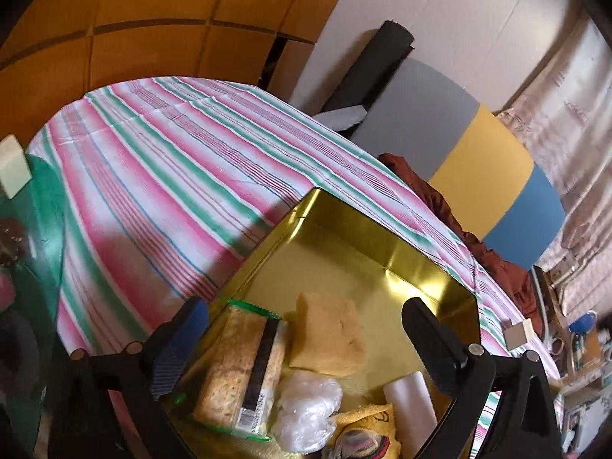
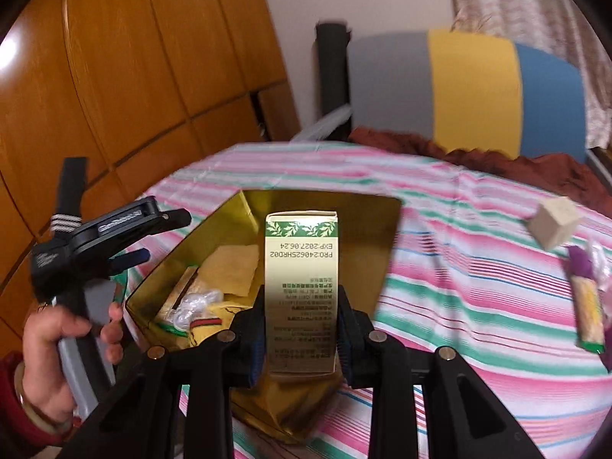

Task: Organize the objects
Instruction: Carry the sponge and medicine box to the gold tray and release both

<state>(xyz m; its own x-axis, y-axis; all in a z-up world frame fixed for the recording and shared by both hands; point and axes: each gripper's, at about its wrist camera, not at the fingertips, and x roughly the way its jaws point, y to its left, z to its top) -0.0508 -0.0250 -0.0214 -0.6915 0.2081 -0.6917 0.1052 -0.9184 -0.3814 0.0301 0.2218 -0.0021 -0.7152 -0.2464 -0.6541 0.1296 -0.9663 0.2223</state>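
A gold tin [image 1: 344,225] stands open on the striped tablecloth [image 1: 160,168]. Inside lie a cracker packet [image 1: 237,363], a yellow sponge [image 1: 329,336], a clear plastic bag [image 1: 306,409], a white roll [image 1: 409,397] and a yellow cloth [image 1: 367,432]. My left gripper [image 1: 306,306] hangs open over these, gripping nothing; the right wrist view shows it [image 2: 162,237] at the tin's left side, held by a hand [image 2: 57,336]. My right gripper [image 2: 302,294] is shut on a cream box with a green leaf band [image 2: 300,260], held over the near part of the tin [image 2: 367,237].
A small pale cube [image 2: 554,225] and a purple-and-green packet [image 2: 587,298] lie on the cloth to the right. A green flat object [image 1: 46,206] with a pale box [image 1: 13,170] sits left of the tin. Beyond the table are a grey-yellow-blue panel [image 2: 470,91], a brown cloth [image 2: 497,160] and wooden doors [image 2: 114,76].
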